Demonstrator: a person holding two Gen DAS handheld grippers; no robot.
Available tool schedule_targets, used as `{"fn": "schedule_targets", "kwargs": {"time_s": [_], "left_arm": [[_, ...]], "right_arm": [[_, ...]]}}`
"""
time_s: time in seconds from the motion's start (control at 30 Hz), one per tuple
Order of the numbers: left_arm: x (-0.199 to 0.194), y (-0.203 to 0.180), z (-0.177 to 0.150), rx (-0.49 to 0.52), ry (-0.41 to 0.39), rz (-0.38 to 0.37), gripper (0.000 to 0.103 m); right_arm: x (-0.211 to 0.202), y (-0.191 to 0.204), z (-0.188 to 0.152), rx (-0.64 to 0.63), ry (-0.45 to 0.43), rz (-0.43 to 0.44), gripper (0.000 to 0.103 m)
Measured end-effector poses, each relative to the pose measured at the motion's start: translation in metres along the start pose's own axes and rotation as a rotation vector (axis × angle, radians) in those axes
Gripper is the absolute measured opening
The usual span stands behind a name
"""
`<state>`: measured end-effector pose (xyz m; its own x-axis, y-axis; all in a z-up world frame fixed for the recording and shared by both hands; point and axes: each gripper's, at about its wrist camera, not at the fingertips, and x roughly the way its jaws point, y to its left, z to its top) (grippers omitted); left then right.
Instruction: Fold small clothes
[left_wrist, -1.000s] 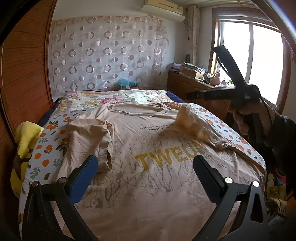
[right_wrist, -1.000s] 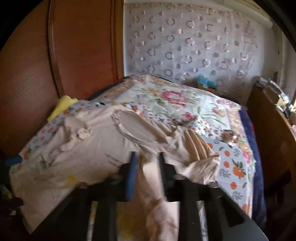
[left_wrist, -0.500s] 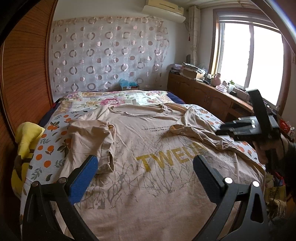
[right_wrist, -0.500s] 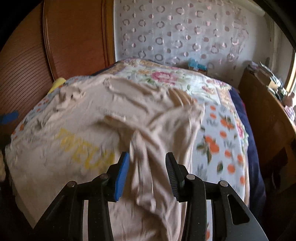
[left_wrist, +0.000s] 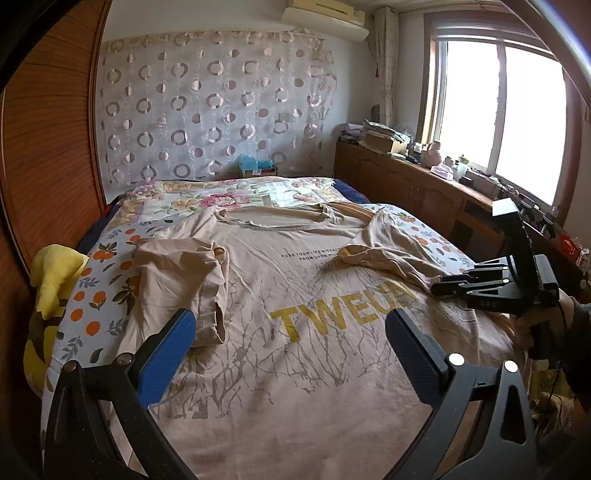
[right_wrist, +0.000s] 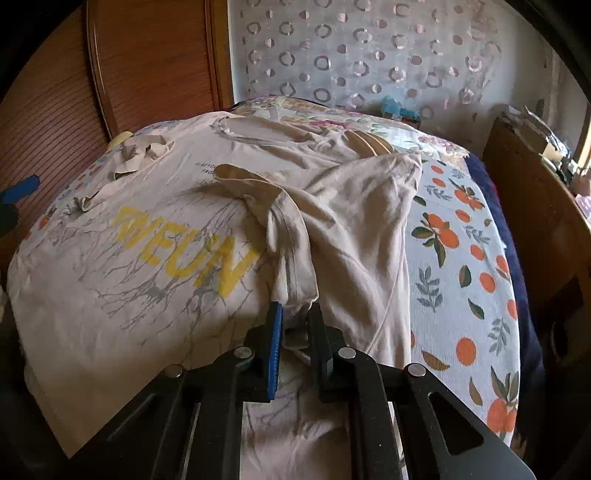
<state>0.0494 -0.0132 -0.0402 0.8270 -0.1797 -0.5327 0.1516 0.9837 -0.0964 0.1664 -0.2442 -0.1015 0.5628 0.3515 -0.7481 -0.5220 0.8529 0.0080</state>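
Observation:
A beige T-shirt (left_wrist: 295, 354) with yellow lettering lies face up on the bed, collar at the far end; it also shows in the right wrist view (right_wrist: 147, 266). Both sleeves are folded in over the body: the left sleeve (left_wrist: 181, 273) and the right sleeve (left_wrist: 384, 254). My left gripper (left_wrist: 288, 339) is open and empty, hovering above the shirt's lower half. My right gripper (right_wrist: 295, 328) is nearly closed on the shirt's right side fold (right_wrist: 295, 295), low at the bed's right edge; it also shows in the left wrist view (left_wrist: 491, 288).
The bed (left_wrist: 96, 302) has an orange-print and floral cover. A yellow plush toy (left_wrist: 48, 291) lies at its left edge by the wooden wardrobe (left_wrist: 44, 147). A wooden cabinet (left_wrist: 413, 188) with clutter runs under the window on the right.
My right gripper laid the right sleeve over the shirt, opened, dropped to the bed's right edge, and has closed on the shirt's side fold. My left gripper has stayed still.

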Motion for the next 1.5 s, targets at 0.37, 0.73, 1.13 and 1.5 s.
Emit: {"fn": "schedule_targets", "kwargs": {"time_s": [0.37, 0.73, 1.13, 1.5], "left_arm": [[-0.001, 0.007, -0.002, -0.017, -0.003, 0.009, 0.103], [0.006, 0.018, 0.006, 0.005, 0.02, 0.023, 0.103], [0.056, 0.091, 0.048, 0.024, 0.101, 0.087, 0.096], [0.108, 0.167, 0.06, -0.059, 0.205, 0.17, 0.088]], "right_arm": [[-0.012, 0.031, -0.023, -0.095, 0.015, 0.092, 0.004], [-0.022, 0.009, -0.008, -0.037, -0.033, 0.07, 0.046], [0.047, -0.084, 0.048, 0.112, 0.009, -0.072, 0.051], [0.096, -0.104, 0.086, 0.114, 0.031, -0.052, 0.051]]}}
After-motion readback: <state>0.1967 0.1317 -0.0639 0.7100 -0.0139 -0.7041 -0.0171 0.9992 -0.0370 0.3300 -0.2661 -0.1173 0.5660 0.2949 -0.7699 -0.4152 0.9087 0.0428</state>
